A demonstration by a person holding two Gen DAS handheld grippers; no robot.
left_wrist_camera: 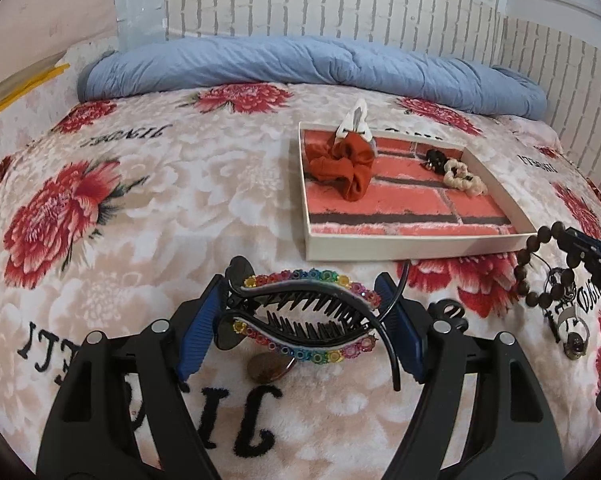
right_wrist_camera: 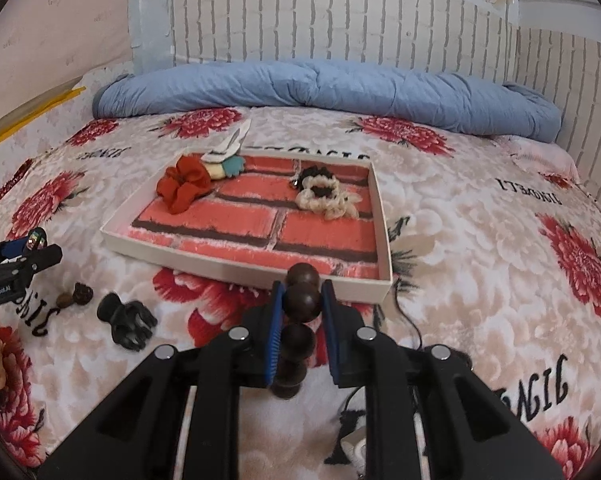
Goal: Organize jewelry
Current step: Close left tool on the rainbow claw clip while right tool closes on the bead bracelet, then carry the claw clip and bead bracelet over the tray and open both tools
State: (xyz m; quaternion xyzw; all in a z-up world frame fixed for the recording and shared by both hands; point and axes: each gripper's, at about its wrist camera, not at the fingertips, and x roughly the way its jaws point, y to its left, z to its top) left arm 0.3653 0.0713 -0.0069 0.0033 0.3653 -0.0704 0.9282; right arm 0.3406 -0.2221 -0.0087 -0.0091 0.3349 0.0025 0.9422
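1. We find both grippers loaded and held above the bedspread [left_wrist_camera: 148, 184], short of the tray [left_wrist_camera: 412, 240]. We judge the step in hand to be the carry from pick-up to tray.

2. The left gripper [left_wrist_camera: 300, 316] has its jaws spread wide but closed on the hair clip [left_wrist_camera: 304, 312], a toothed clip edged with rainbow stones, held lengthwise between the blue pads.

3. The right gripper [right_wrist_camera: 302, 312] has its jaws pressed nearly together, pinching the bead bracelet [right_wrist_camera: 300, 300] by a dark wooden bead; the rest of the loop hangs below the pads.

4. The tray lies ahead of both grippers. It already holds a red scrunchie [left_wrist_camera: 340, 168] at its far left and a cream scrunchie [left_wrist_camera: 464, 178] with a black one at its far right. The near half is bare.

5. The next move, in our judgement, calls for carrying each piece forward over the near rim, lowering it onto the bare part, and only then parting the jaws. The hanging bracelet could catch the rim.

6. Still loose on the bedspread: a black claw clip [right_wrist_camera: 126, 320] and a small brown piece beside it.

7. Writing: the left gripper's body carries a label, seemingly "GenRobot.AI". The bedspread bears large black letters, upside-down; we cannot read the word with confidence.
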